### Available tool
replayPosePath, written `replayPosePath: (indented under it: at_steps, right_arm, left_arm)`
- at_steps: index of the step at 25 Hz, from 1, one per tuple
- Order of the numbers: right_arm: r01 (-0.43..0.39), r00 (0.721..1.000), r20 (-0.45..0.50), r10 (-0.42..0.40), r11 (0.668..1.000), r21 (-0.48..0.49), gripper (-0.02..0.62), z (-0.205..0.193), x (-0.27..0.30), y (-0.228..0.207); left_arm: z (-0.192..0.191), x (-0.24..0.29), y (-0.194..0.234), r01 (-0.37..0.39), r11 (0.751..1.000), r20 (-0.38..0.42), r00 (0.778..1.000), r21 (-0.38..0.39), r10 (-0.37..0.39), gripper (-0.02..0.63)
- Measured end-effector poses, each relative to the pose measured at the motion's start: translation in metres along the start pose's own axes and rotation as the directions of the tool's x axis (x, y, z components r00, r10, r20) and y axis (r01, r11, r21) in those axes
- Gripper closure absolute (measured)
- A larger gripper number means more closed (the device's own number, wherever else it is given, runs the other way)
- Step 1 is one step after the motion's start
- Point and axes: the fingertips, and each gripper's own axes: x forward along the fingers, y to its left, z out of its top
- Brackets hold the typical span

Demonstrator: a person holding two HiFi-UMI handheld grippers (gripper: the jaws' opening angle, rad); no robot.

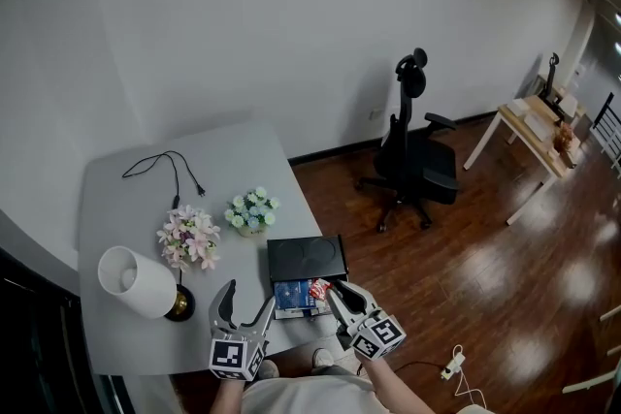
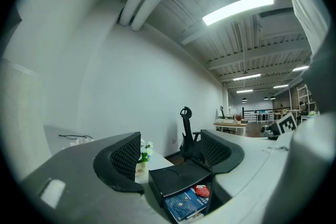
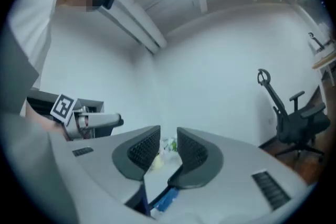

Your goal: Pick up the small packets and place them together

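Observation:
A small red packet [image 1: 318, 288] lies on a blue packet [image 1: 293, 296] at the front of a black box [image 1: 307, 259] near the grey table's front edge. In the left gripper view the red packet [image 2: 201, 190] and the blue packet [image 2: 184, 203] sit in the box's [image 2: 178, 176] open lower part. My right gripper [image 1: 335, 289] hovers just right of the red packet; its jaws [image 3: 168, 147] stand narrowly apart with nothing between them. My left gripper [image 1: 249, 296] is wide open and empty to the left of the box, and in its own view [image 2: 171, 155] it faces the box.
A white lamp [image 1: 136, 281], pink flowers [image 1: 189, 238], a small pot of blue-white flowers [image 1: 250, 210] and a black cable [image 1: 165, 165] share the table [image 1: 116, 208]. A black office chair [image 1: 417, 160] and a wooden desk [image 1: 539, 136] stand on the floor to the right.

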Motion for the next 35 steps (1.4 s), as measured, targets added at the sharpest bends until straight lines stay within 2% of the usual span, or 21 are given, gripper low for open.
replayPosePath:
  at_steps: [3, 4, 5, 7, 10, 13, 16, 18, 24, 27, 31, 35]
  right_arm:
    - [0.043, 0.997, 0.068, -0.037, 0.995, -0.095, 0.476, 0.040, 0.006, -0.009]
    - [0.069, 0.995, 0.080, -0.058, 0.989, -0.132, 0.441, 0.049, 0.007, -0.013]
    - [0.099, 0.992, 0.095, -0.085, 0.982, -0.162, 0.306, 0.058, 0.007, -0.017]
    - [0.163, 0.982, 0.126, -0.139, 0.966, -0.202, 0.169, 0.073, 0.006, -0.026]
    - [0.207, 0.974, 0.143, -0.177, 0.949, -0.237, 0.166, 0.084, 0.003, -0.035]
    - [0.216, 0.972, 0.142, -0.185, 0.944, -0.249, 0.167, 0.085, 0.003, -0.038]
    - [0.211, 0.974, 0.134, -0.183, 0.946, -0.244, 0.167, 0.081, 0.003, -0.039]
    - [0.211, 0.974, 0.131, -0.183, 0.946, -0.245, 0.167, 0.079, 0.002, -0.040]
    - [0.222, 0.973, 0.123, -0.197, 0.944, -0.243, 0.169, 0.079, -0.003, -0.048]
    - [0.201, 0.978, 0.101, -0.182, 0.951, -0.237, 0.179, 0.074, -0.003, -0.051]
    - [0.122, 0.992, -0.010, -0.128, 0.967, -0.222, 0.206, 0.049, -0.002, -0.049]
    - [0.069, 0.989, -0.117, -0.095, 0.975, -0.211, 0.206, 0.018, -0.003, -0.047]
  left_arm:
    - [0.006, 0.002, 0.003, -0.009, 1.000, 0.017, 1.000, 0.003, 0.009, 0.262]
    - [0.008, 0.002, 0.004, -0.013, 1.000, 0.021, 1.000, 0.006, 0.013, 0.262]
    - [0.011, 0.002, 0.005, -0.017, 1.000, 0.025, 1.000, 0.010, 0.016, 0.262]
    - [0.016, 0.002, 0.006, -0.019, 1.000, 0.033, 0.999, 0.023, 0.018, 0.262]
    - [0.021, 0.003, 0.008, -0.036, 0.998, 0.048, 0.998, 0.056, 0.033, 0.258]
    - [0.025, 0.002, 0.013, -0.072, 0.996, 0.076, 0.995, 0.048, 0.068, 0.229]
    - [0.039, 0.002, 0.006, -0.039, 0.998, 0.132, 0.991, 0.050, 0.032, 0.221]
    - [0.043, 0.004, 0.003, -0.022, 0.999, 0.144, 0.989, 0.039, 0.016, 0.243]
    - [0.022, 0.023, 0.001, -0.033, 0.996, 0.066, 0.997, 0.082, 0.028, 0.249]
    - [0.005, 0.031, -0.006, -0.011, 0.996, 0.023, 1.000, 0.086, 0.009, 0.247]
    - [-0.017, 0.036, -0.012, 0.008, 0.998, -0.022, 1.000, 0.068, -0.006, 0.247]
    - [-0.034, 0.042, -0.018, 0.033, 0.995, -0.073, 0.997, 0.098, -0.026, 0.247]
